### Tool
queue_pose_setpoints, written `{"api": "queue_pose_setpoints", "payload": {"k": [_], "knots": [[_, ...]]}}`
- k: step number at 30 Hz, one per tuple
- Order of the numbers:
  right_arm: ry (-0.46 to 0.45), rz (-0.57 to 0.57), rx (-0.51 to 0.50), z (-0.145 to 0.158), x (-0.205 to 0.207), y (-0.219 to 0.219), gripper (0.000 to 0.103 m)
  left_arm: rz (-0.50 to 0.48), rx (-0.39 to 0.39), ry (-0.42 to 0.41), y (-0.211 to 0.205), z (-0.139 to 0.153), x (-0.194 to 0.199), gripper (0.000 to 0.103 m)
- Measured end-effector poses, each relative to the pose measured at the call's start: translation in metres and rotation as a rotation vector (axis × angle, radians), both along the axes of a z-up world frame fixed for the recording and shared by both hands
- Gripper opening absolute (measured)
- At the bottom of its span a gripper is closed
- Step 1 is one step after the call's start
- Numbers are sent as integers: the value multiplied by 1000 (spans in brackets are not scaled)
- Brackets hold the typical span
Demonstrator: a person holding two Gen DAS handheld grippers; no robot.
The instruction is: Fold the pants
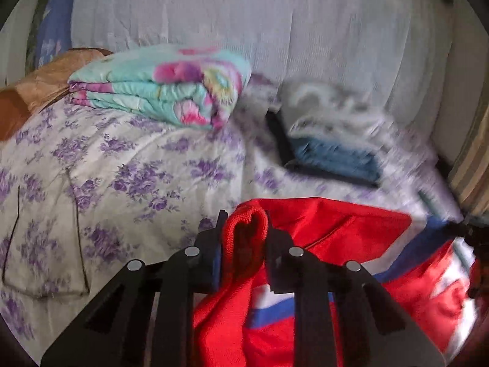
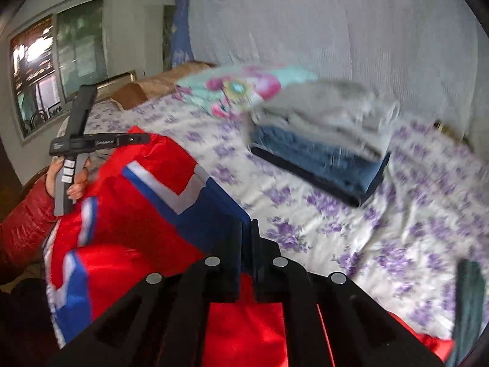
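Note:
Red pants [image 1: 330, 232] with blue and white stripes hang between both grippers above the flowered bed sheet [image 1: 122, 165]. My left gripper [image 1: 244, 232] is shut on a bunched red ribbed edge of the pants, which sticks up between its fingers. In the right wrist view my right gripper [image 2: 247, 238] is shut on the pants [image 2: 146, 195], its fingers pressed tight on a thin blue and red fold. The left gripper's handle [image 2: 76, 140] shows at the left of that view, held by a hand in a red sleeve.
A folded teal and pink blanket [image 1: 159, 88] lies at the back of the bed. Right of it sits a stack of folded clothes [image 1: 330, 140], grey on blue on black. A brown pillow [image 1: 39, 88] is at far left. A window [image 2: 58, 61] is on the left wall.

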State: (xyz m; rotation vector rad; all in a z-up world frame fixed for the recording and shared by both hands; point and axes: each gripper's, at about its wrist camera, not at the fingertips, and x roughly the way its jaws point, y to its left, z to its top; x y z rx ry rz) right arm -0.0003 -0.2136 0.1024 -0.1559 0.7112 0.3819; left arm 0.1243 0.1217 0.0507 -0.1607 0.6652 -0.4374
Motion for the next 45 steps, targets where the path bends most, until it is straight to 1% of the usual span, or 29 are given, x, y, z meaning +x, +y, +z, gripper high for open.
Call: {"api": "queue_pose_setpoints", "payload": {"k": [1, 2, 4, 6, 7, 10, 13, 15, 16, 18, 19, 21, 22, 24, 25, 26, 28, 33, 34, 35, 36, 37, 38, 40, 42, 44, 45], "knots": [[-30, 5, -7, 10, -16, 6, 5, -8, -51, -14, 11, 8, -13, 20], [-48, 8, -10, 16, -26, 11, 5, -12, -73, -22, 17, 13, -22, 20], [-97, 18, 1, 29, -58, 22, 5, -27, -110, -45, 32, 24, -45, 20], [-127, 29, 17, 35, -87, 31, 5, -42, -118, -69, 43, 30, -71, 22], [-136, 39, 21, 35, -101, 37, 5, -44, -104, -79, 50, 30, -86, 24], [-127, 64, 22, 18, -141, 54, 5, -31, -47, -67, 65, 19, -124, 29], [-61, 83, 20, -15, -165, 66, 5, -7, -22, -9, 77, -4, -150, 31], [-1, 89, 25, -40, -171, 70, 5, 24, -17, 28, 87, -19, -161, 31], [16, 83, 26, -51, -173, 70, 5, 49, -14, 53, 93, -29, -166, 29], [50, 75, 38, -67, -174, 69, 5, 75, -29, 92, 102, -40, -171, 29], [55, 70, 40, -71, -174, 68, 5, 91, -48, 118, 108, -45, -173, 29], [57, 64, 52, -75, -177, 69, 5, 90, -88, 141, 114, -48, -176, 29], [55, 60, 59, -74, -176, 68, 5, 77, -116, 146, 115, -45, -178, 29], [54, 57, 69, -72, -174, 68, 5, 51, -146, 144, 113, -41, -181, 31], [57, 56, 69, -73, -173, 68, 5, 24, -165, 142, 109, -37, -182, 37], [57, 54, 70, -75, -174, 69, 5, 13, -170, 143, 105, -34, -182, 47], [58, 48, 75, -76, -175, 69, 5, -5, -171, 160, 94, -33, -183, 57], [56, 39, 98, -79, -176, 68, 6, -43, -212, 241, 76, -43, -171, 58], [56, 39, 100, -79, -176, 68, 6, -41, -219, 268, 71, -49, -164, 57], [57, 38, 103, -79, -175, 68, 6, -32, -222, 282, 69, -54, -159, 54], [56, 36, 105, -79, -175, 68, 6, -7, -233, 294, 70, -58, -155, 48], [52, 33, 105, -77, -176, 68, 6, 5, -245, 294, 71, -58, -153, 32], [48, 32, 104, -76, -177, 68, 6, 15, -272, 287, 76, -57, -153, 24], [33, 35, 99, -70, -181, 69, 6, 14, -319, 264, 86, -50, -157, 21], [19, 45, 98, -64, -185, 71, 6, 18, -334, 229, 94, -43, -165, 20], [10, 61, 98, -61, -190, 76, 6, 13, -307, 202, 97, -34, -174, 20], [15, 69, 97, -61, -191, 79, 6, 11, -268, 194, 97, -33, -178, 20]]}}
